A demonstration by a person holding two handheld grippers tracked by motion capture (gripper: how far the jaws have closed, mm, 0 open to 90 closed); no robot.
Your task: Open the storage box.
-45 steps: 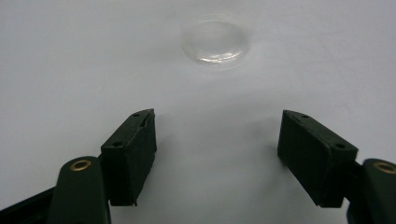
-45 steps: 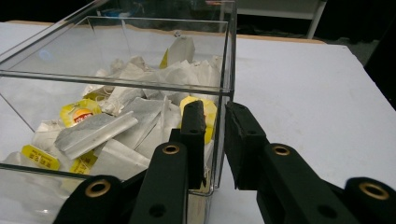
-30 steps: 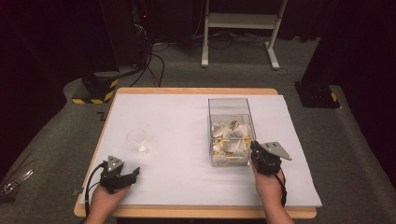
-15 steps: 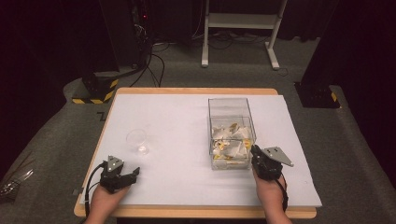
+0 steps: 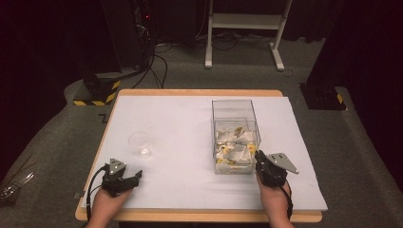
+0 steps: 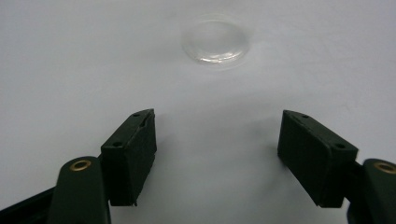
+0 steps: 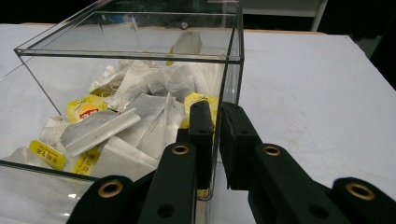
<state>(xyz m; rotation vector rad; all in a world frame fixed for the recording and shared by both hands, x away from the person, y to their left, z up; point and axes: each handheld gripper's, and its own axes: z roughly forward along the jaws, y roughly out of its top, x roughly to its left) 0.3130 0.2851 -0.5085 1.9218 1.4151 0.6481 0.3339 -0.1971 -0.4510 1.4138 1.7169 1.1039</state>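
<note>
A white-covered bench (image 5: 190, 123) carries a clear plastic box (image 5: 235, 114) right of centre and a small clear glass cup (image 5: 140, 144) towards its left near side. The box holds a loose heap of tea bags (image 7: 140, 116), white paper sachets with yellow tags. The right tool (image 5: 262, 160), held in the person's right hand at the near right of the bench, sits just beside the box's near right corner; in the right gripper view its two black jaws stand almost together with a narrow slit between them and nothing gripped, one jaw on each side of the box's near corner edge. The left tool (image 5: 135, 176), held in the left hand at the near left edge, lies low over the bench, its jaws spread wide and empty. In the left gripper view the cup (image 6: 215, 39) stands ahead of those jaws, well apart from them.
</note>
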